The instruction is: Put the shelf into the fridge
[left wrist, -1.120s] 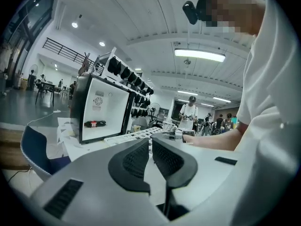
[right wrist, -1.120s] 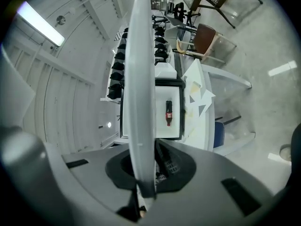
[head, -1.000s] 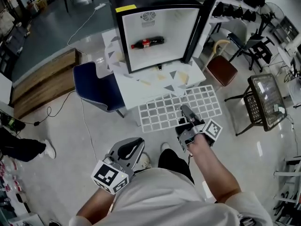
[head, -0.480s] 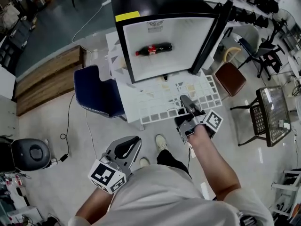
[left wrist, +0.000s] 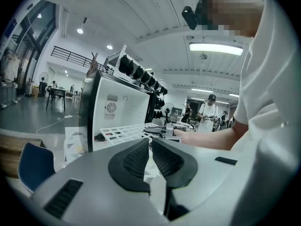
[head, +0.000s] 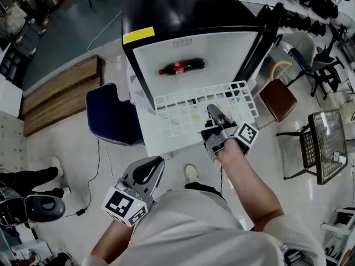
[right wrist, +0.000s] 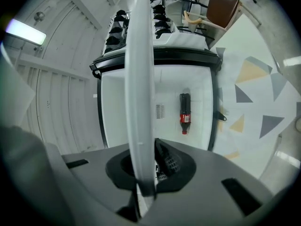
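A black mini fridge (head: 183, 10) stands open, its door (head: 262, 40) swung out to the right. A cola bottle (head: 182, 67) lies on its side in the white interior. My right gripper (head: 213, 119) is shut on the near edge of the white wire-grid shelf (head: 186, 107), held flat just in front of the opening. In the right gripper view the shelf (right wrist: 141, 74) runs edge-on between the pads of the right gripper (right wrist: 148, 166), with the bottle (right wrist: 185, 113) beyond it. My left gripper (head: 145, 173) hangs low by my body, shut and empty; its pads (left wrist: 141, 155) meet.
The fridge rests on a white patterned base (head: 166, 132). A blue chair (head: 111, 115) stands to its left, a brown chair (head: 279, 98) and a wire basket stand (head: 324, 143) to the right. Wooden platform (head: 61, 93) at far left. People (left wrist: 209, 114) stand far off.
I have walked toward the fridge: it fills more of the head view. The shelf has travelled forward in the right gripper, from over the floor to the fridge opening. The left gripper followed, still shut.
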A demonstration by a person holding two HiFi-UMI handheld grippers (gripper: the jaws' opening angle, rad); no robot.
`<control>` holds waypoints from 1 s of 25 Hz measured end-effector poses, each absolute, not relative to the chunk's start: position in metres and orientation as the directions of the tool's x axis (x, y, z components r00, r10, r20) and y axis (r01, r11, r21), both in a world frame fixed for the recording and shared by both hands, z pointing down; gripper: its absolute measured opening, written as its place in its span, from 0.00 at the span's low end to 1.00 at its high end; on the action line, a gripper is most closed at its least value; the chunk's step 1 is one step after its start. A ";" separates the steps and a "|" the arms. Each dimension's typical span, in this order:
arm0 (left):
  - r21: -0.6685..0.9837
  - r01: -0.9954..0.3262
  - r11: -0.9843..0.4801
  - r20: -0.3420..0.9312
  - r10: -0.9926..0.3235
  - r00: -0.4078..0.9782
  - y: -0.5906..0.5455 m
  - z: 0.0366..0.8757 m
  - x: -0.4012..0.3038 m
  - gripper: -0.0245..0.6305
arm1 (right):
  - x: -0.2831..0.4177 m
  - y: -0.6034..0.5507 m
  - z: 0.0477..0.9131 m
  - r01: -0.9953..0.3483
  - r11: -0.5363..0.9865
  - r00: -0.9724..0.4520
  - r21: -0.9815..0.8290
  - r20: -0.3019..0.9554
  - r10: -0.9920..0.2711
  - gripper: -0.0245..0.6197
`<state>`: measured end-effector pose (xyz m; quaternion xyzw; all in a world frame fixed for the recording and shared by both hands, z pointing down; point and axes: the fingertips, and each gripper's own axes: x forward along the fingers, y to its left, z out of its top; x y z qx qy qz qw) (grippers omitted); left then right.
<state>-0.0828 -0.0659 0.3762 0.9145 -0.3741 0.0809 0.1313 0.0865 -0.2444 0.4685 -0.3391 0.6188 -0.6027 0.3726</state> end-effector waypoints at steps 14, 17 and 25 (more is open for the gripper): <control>0.169 -0.743 -0.648 0.257 -0.699 0.668 -0.097 0.375 -0.082 0.09 | 0.075 -0.295 0.463 0.033 0.056 -0.529 -0.998 -0.065 -0.846 0.09; 0.167 -0.747 -0.643 0.258 -0.703 0.663 -0.100 0.376 -0.083 0.09 | 0.073 -0.300 0.462 0.029 0.062 -0.534 -0.998 -0.068 -0.843 0.09; 0.159 -0.759 -0.631 0.261 -0.714 0.649 -0.107 0.374 -0.085 0.09 | 0.071 -0.313 0.459 0.033 0.065 -0.536 -0.997 -0.072 -0.841 0.09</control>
